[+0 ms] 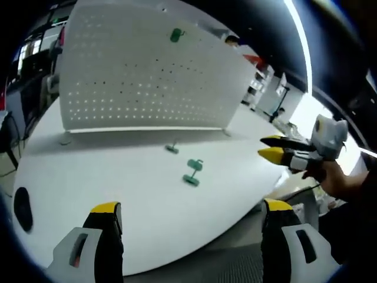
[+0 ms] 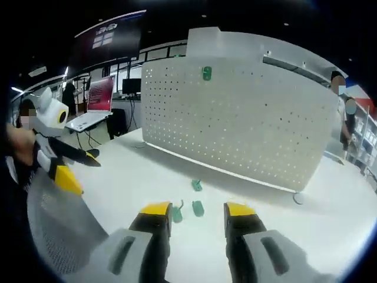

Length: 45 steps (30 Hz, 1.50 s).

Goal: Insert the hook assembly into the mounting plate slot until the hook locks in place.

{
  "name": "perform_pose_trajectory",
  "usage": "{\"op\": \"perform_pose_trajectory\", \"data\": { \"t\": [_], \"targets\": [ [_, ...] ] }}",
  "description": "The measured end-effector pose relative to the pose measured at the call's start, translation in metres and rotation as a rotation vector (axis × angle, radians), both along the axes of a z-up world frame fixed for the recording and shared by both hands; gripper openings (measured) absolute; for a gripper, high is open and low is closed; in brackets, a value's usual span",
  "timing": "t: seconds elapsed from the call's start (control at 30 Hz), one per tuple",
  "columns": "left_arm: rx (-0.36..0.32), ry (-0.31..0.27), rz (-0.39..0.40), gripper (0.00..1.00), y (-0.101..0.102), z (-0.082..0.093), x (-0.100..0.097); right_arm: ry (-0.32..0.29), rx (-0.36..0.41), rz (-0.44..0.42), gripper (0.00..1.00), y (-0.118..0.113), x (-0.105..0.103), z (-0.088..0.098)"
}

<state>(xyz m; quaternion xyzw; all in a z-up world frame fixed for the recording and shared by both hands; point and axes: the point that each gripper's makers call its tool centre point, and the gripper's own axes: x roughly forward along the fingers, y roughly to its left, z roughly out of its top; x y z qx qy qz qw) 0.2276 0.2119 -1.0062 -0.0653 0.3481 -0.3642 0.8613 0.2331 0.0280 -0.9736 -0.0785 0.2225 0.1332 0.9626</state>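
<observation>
Your left gripper has two black jaws capped with yellow tips, each carried on a pale grey housing with a dark slot in its face. Your right gripper is built alike: yellow tips, black jaws, grey housings with dark slots. Seen from the side, each has a white rounded body behind it.

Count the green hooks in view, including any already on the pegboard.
3: one green hook mounted high on the pegboard; one on the table near the board's base; one nearer the grippers. More may be hidden.
</observation>
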Motion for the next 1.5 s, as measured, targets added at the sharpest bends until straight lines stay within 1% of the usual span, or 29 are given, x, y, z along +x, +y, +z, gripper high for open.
{"op": "perform_pose_trajectory", "data": {
  "t": [0.2, 0.37, 0.47, 0.67, 0.73, 0.93, 0.97, 1.2, 1.3, 1.5],
  "targets": [
    [0.004, 0.008, 0.011, 1.0, 0.004, -0.003, -0.003, 0.016, 0.015, 0.009, 0.32, 0.003, -0.003, -0.004],
    [0.004, 0.011, 0.017, 1.0, 0.005, -0.004, -0.003, 0.034, 0.023, 0.014, 0.32, 0.006, -0.002, -0.015],
    [0.007, 0.015, 0.02, 1.0, 0.006, -0.006, -0.003, 0.06, 0.046, 0.004, 0.31, 0.007, 0.001, -0.025],
    [0.006, 0.018, 0.023, 0.99, 0.005, -0.007, 0.0, 0.066, 0.051, 0.017, 0.31, 0.013, 0.011, -0.03],
    [0.008, 0.022, 0.024, 0.99, 0.006, -0.008, 0.001, 0.062, 0.063, 0.014, 0.31, 0.014, 0.017, -0.032],
    [0.017, 0.034, 0.03, 0.99, 0.01, -0.013, 0.004, 0.085, 0.093, 0.01, 0.31, 0.019, 0.038, -0.043],
    [0.018, 0.035, 0.03, 0.99, 0.01, -0.014, 0.005, 0.086, 0.094, 0.011, 0.31, 0.02, 0.039, -0.044],
    [0.028, 0.046, 0.028, 0.99, 0.011, -0.018, 0.013, 0.107, 0.093, 0.04, 0.3, 0.031, 0.064, -0.055],
    [0.04, 0.047, 0.023, 0.99, 0.012, -0.02, 0.016, 0.117, 0.105, 0.047, 0.3, 0.035, 0.077, -0.06],
    [0.04, 0.058, 0.021, 0.99, 0.013, -0.023, 0.022, 0.134, 0.113, 0.052, 0.29, 0.041, 0.101, -0.069]
  ]
}}
